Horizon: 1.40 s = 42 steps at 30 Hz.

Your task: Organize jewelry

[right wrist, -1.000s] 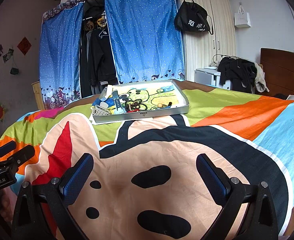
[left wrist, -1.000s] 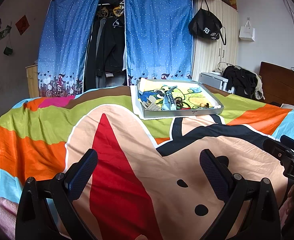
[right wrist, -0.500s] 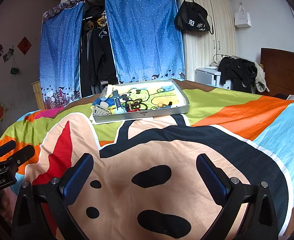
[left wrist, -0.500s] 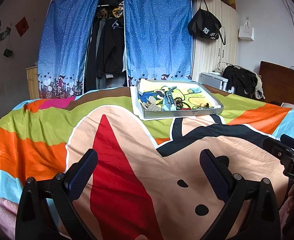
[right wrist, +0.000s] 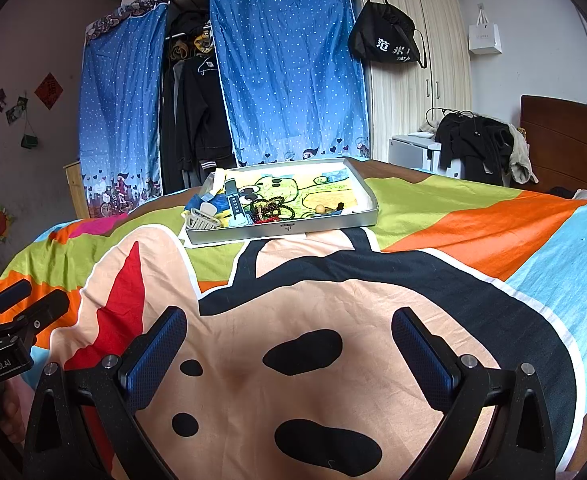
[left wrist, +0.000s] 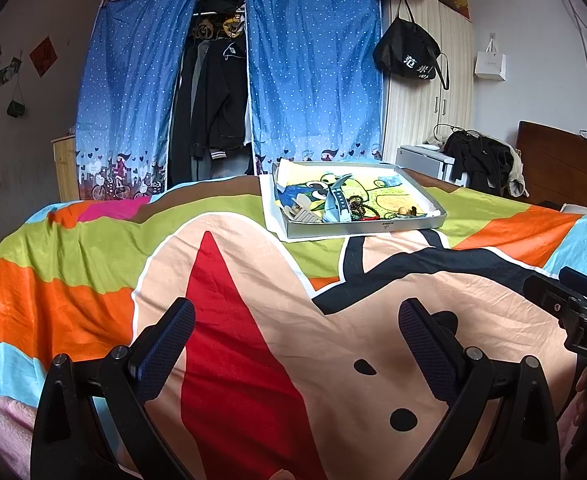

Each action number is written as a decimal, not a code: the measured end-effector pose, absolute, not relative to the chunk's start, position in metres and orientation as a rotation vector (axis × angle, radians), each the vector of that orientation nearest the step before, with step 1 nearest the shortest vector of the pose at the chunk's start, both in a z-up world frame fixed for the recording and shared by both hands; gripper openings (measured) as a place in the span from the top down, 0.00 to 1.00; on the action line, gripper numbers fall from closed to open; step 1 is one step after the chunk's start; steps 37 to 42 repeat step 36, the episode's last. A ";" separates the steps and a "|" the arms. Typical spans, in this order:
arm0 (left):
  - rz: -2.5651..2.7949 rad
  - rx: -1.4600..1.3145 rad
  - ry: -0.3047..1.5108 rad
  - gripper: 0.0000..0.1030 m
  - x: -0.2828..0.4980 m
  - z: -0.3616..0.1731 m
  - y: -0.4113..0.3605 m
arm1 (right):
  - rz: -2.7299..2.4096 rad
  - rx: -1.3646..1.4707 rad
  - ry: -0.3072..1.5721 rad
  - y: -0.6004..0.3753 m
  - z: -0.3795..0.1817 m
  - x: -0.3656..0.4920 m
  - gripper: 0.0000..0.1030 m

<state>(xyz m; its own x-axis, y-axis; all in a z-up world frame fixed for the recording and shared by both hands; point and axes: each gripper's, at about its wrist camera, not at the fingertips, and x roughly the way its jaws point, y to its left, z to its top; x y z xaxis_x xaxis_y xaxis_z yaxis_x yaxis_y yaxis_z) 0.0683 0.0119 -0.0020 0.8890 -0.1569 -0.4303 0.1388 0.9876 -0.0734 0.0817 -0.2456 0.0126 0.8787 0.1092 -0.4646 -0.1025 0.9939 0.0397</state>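
A shallow grey tray lined with a cartoon picture rests on the far part of the bed. In it lie a blue watch strap, dark bead bracelets, a white hair clip and a small wooden bead. My left gripper is open and empty, low over the bedspread, well short of the tray. My right gripper is open and empty, also near the bed's front. Each gripper shows at the other view's edge.
The bed is covered by a bright cartoon bedspread. Behind it stand a blue curtained wardrobe with hanging clothes, a white cupboard with a black bag, and a small white unit with clothes on it. A wooden headboard is at right.
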 end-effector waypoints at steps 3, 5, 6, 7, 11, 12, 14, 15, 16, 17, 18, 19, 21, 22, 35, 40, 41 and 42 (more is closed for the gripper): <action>-0.153 -0.041 0.451 0.03 0.068 -0.002 0.012 | 0.110 0.014 0.485 -0.246 0.013 0.082 0.00; -0.153 -0.041 0.450 0.03 0.068 -0.002 0.012 | 0.110 0.014 0.486 -0.246 0.013 0.082 0.00; -0.153 -0.041 0.450 0.03 0.068 -0.002 0.012 | 0.110 0.014 0.486 -0.245 0.013 0.082 0.00; -0.154 -0.041 0.450 0.03 0.068 -0.002 0.012 | 0.110 0.014 0.486 -0.246 0.013 0.082 0.00; -0.154 -0.040 0.450 0.03 0.068 -0.002 0.012 | 0.110 0.014 0.486 -0.245 0.013 0.082 0.00; -0.154 -0.040 0.450 0.03 0.068 -0.002 0.012 | 0.110 0.014 0.486 -0.245 0.013 0.082 0.00; -0.154 -0.040 0.450 0.03 0.069 -0.002 0.012 | 0.110 0.014 0.486 -0.246 0.013 0.082 0.00; -0.154 -0.040 0.451 0.03 0.068 -0.002 0.012 | 0.110 0.014 0.486 -0.245 0.013 0.082 0.00; -0.155 -0.039 0.452 0.03 0.068 -0.002 0.012 | 0.110 0.014 0.486 -0.245 0.013 0.082 0.00; -0.155 -0.039 0.451 0.03 0.068 -0.002 0.012 | 0.110 0.014 0.486 -0.245 0.013 0.082 0.00; -0.156 -0.038 0.451 0.03 0.068 -0.002 0.012 | 0.110 0.014 0.486 -0.245 0.013 0.082 0.00; -0.157 -0.038 0.451 0.03 0.068 -0.002 0.013 | 0.110 0.015 0.486 -0.245 0.013 0.082 0.00; -0.151 -0.037 0.451 0.03 0.068 -0.003 0.013 | 0.110 0.014 0.486 -0.245 0.013 0.082 0.00; -0.138 -0.036 0.457 0.03 0.069 -0.003 0.013 | 0.110 0.015 0.486 -0.245 0.013 0.082 0.00; -0.120 -0.040 0.439 0.03 0.068 -0.003 0.019 | 0.110 0.015 0.487 -0.246 0.014 0.082 0.00; -0.119 -0.038 0.437 0.03 0.067 -0.003 0.019 | 0.110 0.015 0.487 -0.246 0.014 0.082 0.00; -0.119 -0.038 0.437 0.03 0.067 -0.003 0.019 | 0.110 0.015 0.487 -0.246 0.014 0.082 0.00; -0.119 -0.038 0.437 0.03 0.067 -0.003 0.019 | 0.110 0.015 0.487 -0.246 0.014 0.082 0.00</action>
